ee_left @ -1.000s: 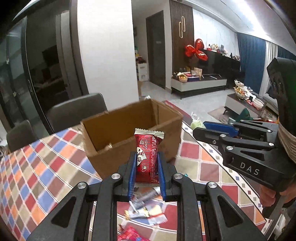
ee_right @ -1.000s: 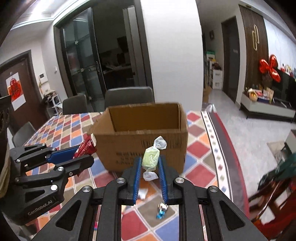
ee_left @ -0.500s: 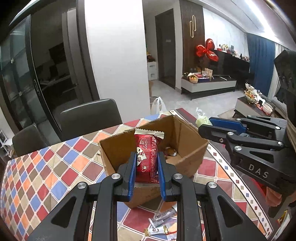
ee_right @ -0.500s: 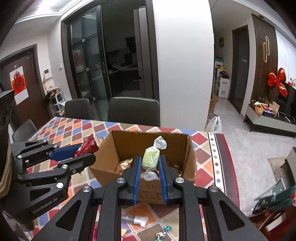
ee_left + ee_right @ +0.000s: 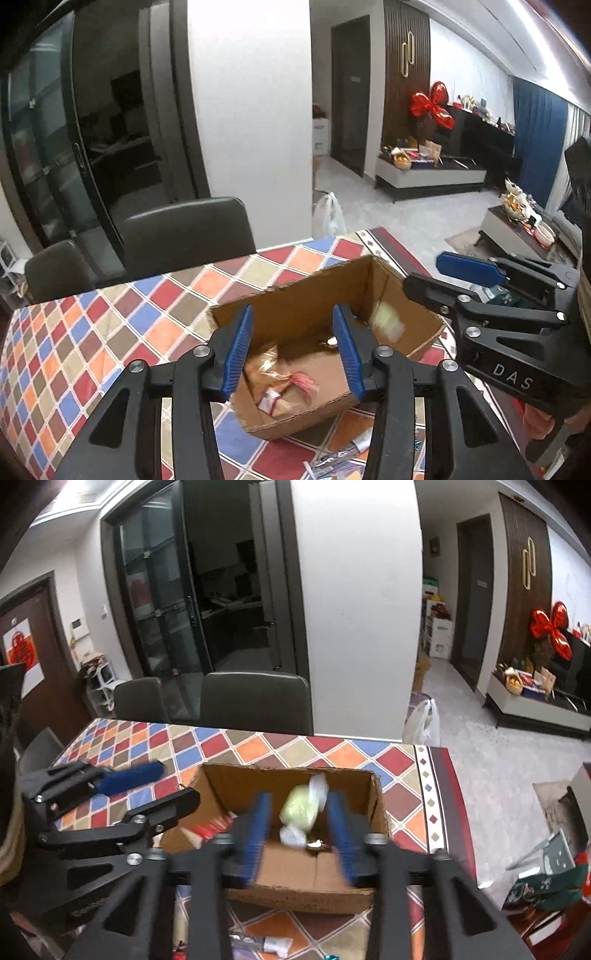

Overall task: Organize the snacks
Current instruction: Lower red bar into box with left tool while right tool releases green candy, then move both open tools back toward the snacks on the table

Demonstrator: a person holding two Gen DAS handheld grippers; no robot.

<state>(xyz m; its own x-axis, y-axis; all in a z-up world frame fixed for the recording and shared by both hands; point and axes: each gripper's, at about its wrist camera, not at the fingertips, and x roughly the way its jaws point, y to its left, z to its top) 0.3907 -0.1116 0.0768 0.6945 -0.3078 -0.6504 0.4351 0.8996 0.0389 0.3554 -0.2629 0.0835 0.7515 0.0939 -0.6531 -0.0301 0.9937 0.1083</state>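
Both tongs have just sprung open above the cardboard box point(image 5: 295, 864) on the desk point(image 5: 110, 332), left tongs point(image 5: 291, 347) empty, green candy point(image 5: 301, 808) loose between the right tongs point(image 5: 299, 823).

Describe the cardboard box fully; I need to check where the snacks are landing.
The cardboard box is plain brown corrugated board, open-topped, upright on the checkered tablecloth near its edge. Its top rim looks ragged. Wrapped snacks lie on its floor, and a pale green candy, blurred, hangs above the opening. Loose wrappers lie outside its near wall. No claw touches it.
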